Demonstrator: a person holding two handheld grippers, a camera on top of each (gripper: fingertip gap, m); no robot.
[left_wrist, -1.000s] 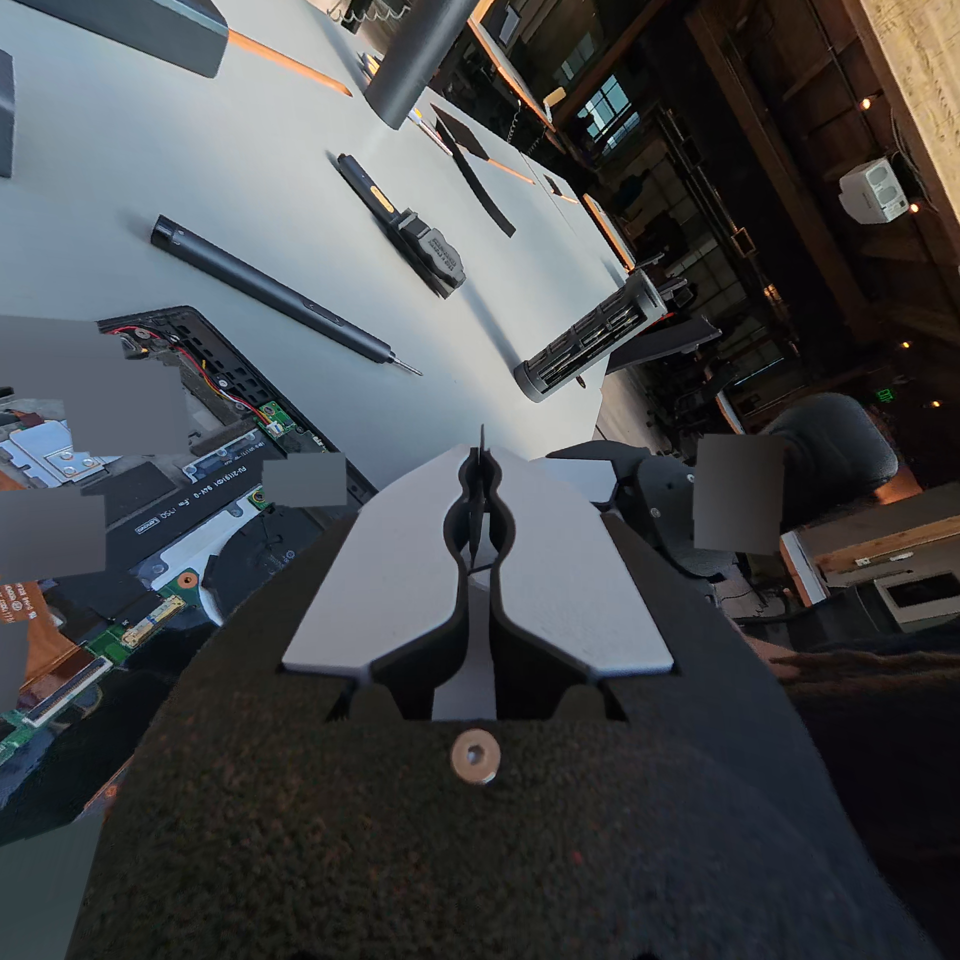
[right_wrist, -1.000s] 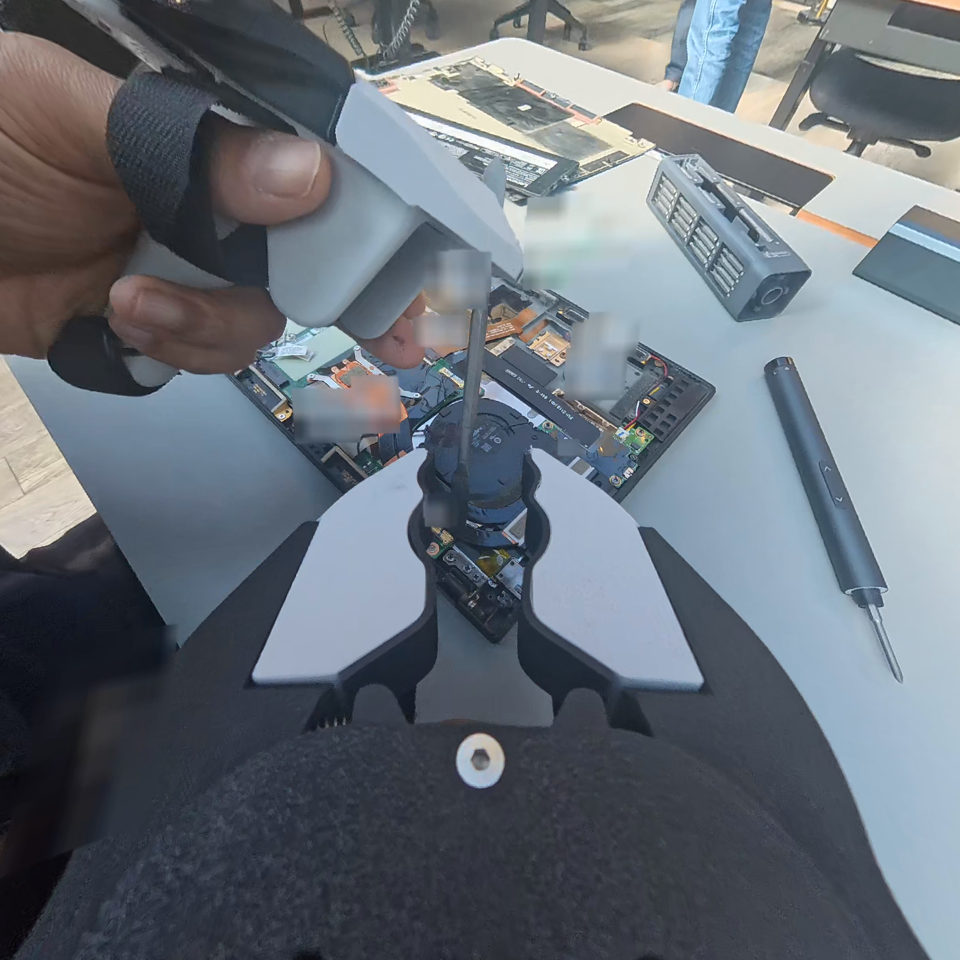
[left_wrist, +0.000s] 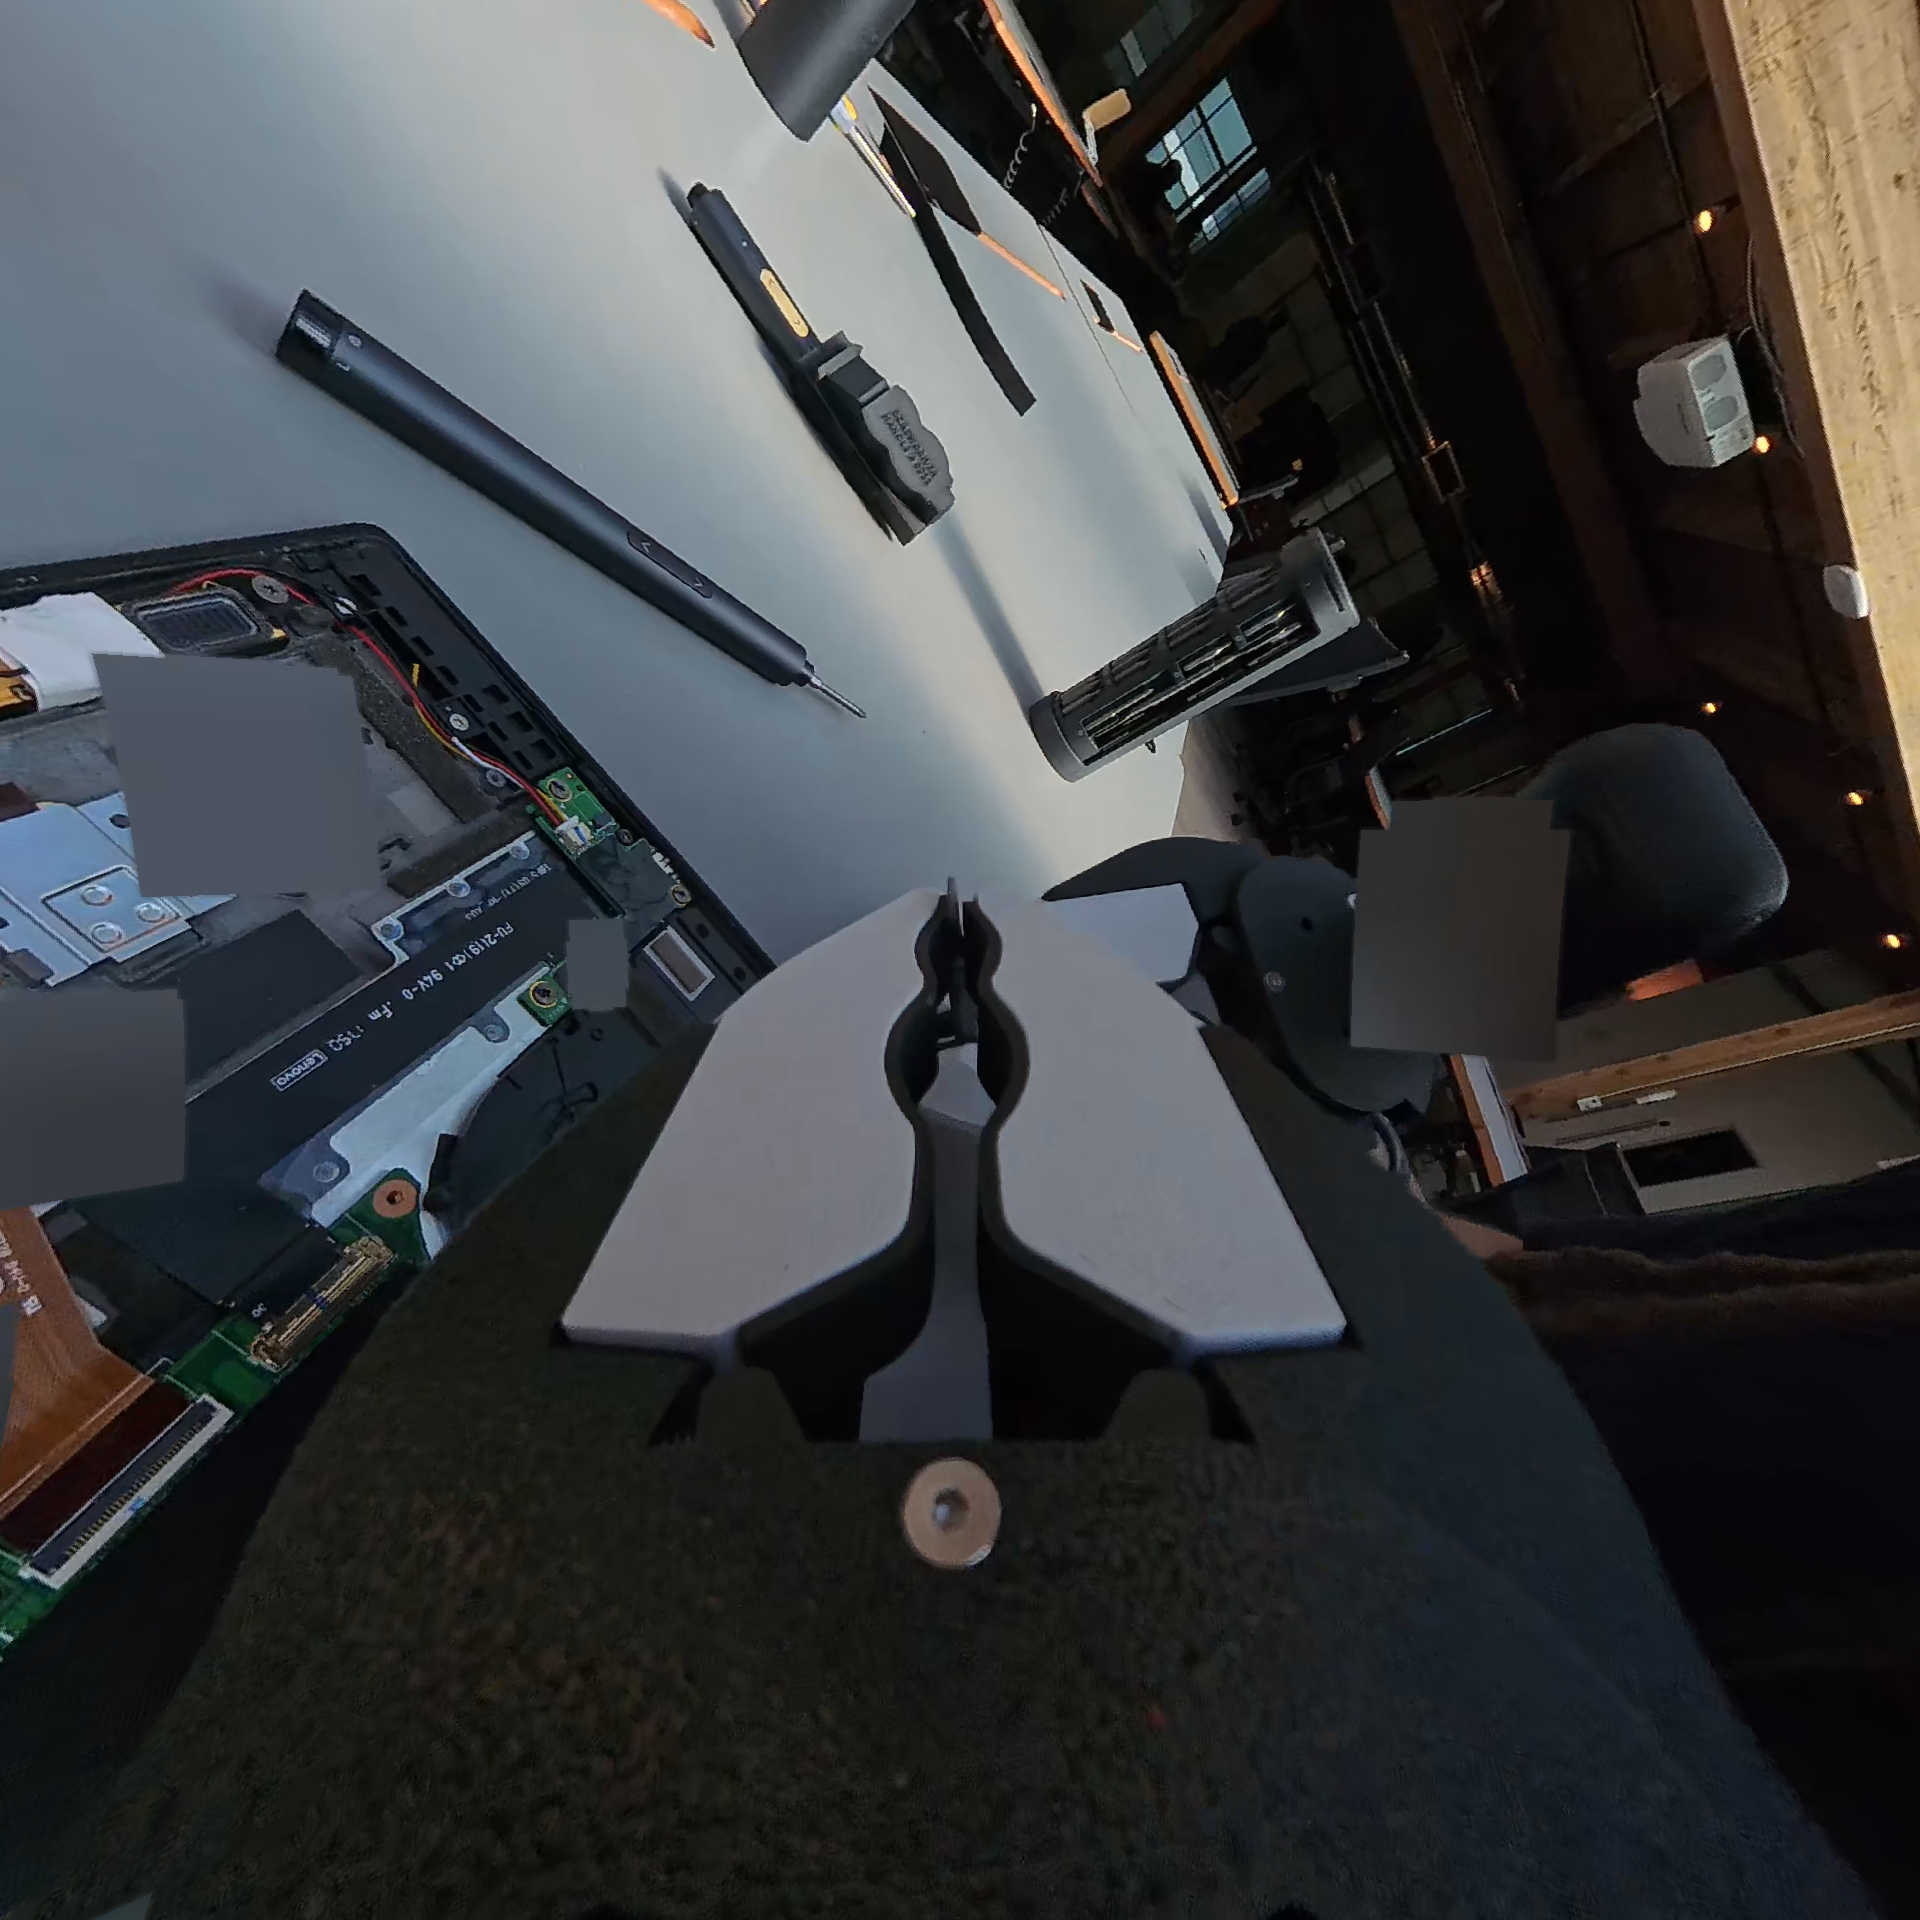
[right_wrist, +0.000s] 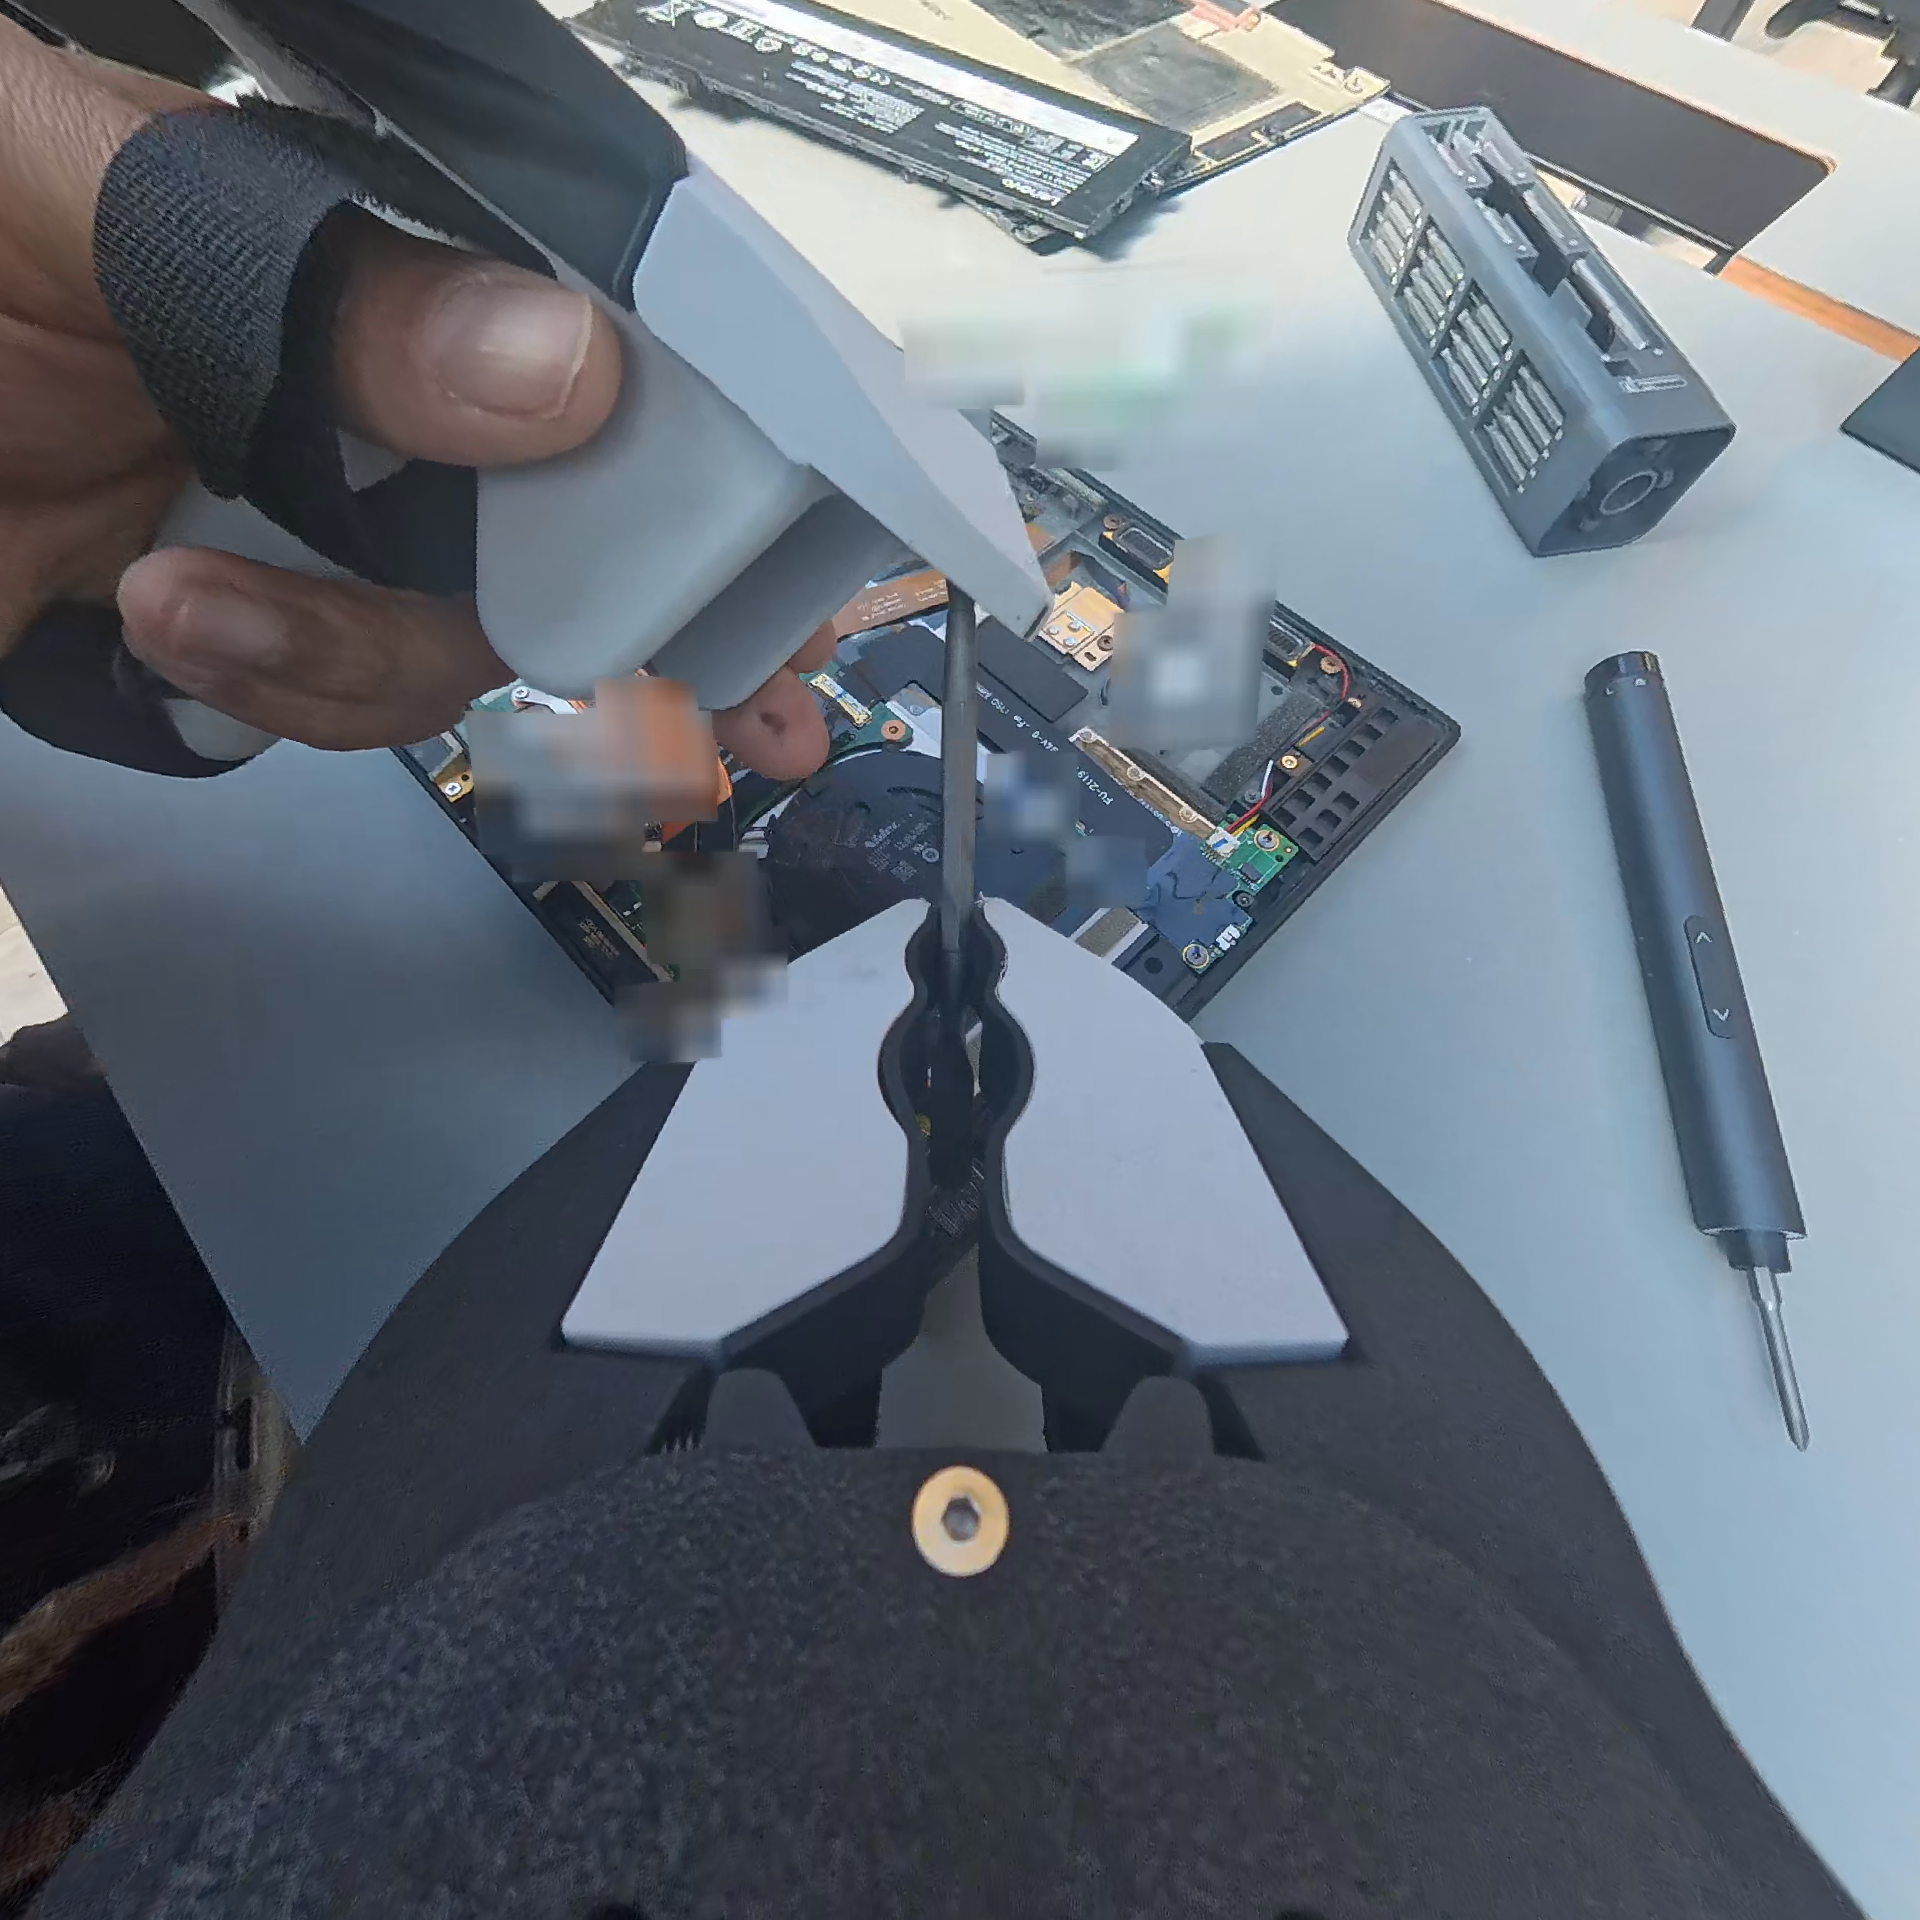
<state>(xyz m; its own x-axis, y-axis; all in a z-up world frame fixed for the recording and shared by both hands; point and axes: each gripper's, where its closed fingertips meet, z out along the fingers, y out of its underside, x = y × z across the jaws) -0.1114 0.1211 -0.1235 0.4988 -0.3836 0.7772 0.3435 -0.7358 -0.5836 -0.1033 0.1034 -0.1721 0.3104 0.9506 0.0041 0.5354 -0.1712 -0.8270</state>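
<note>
My left gripper (left_wrist: 954, 925) is shut on a thin dark rod-like tool (left_wrist: 952, 902) whose tip pokes out between the fingertips. In the right wrist view a hand (right_wrist: 312, 416) holds the left gripper (right_wrist: 1023, 597) above an opened laptop (right_wrist: 1340, 790). The thin tool (right_wrist: 956, 769) hangs from it down into my right gripper (right_wrist: 956, 935), which is shut on the tool's lower part. The laptop's fan and boards lie directly under both grippers. The laptop also shows at the left of the left wrist view (left_wrist: 436, 997).
A dark electric screwdriver (right_wrist: 1683, 935) lies on the grey table to the right of the laptop, also in the left wrist view (left_wrist: 540, 499). A grey bit case (right_wrist: 1538, 332) stands beyond it. A removed battery panel (right_wrist: 935, 94) lies farther back. A black tool with an orange mark (left_wrist: 831, 364) lies beyond. Tip to tip, the grippers are about 5 cm apart.
My right gripper was open around the thin tool and has shut on it. The left gripper still holds the tool's upper end, and both cameras have come closer to the laptop.
</note>
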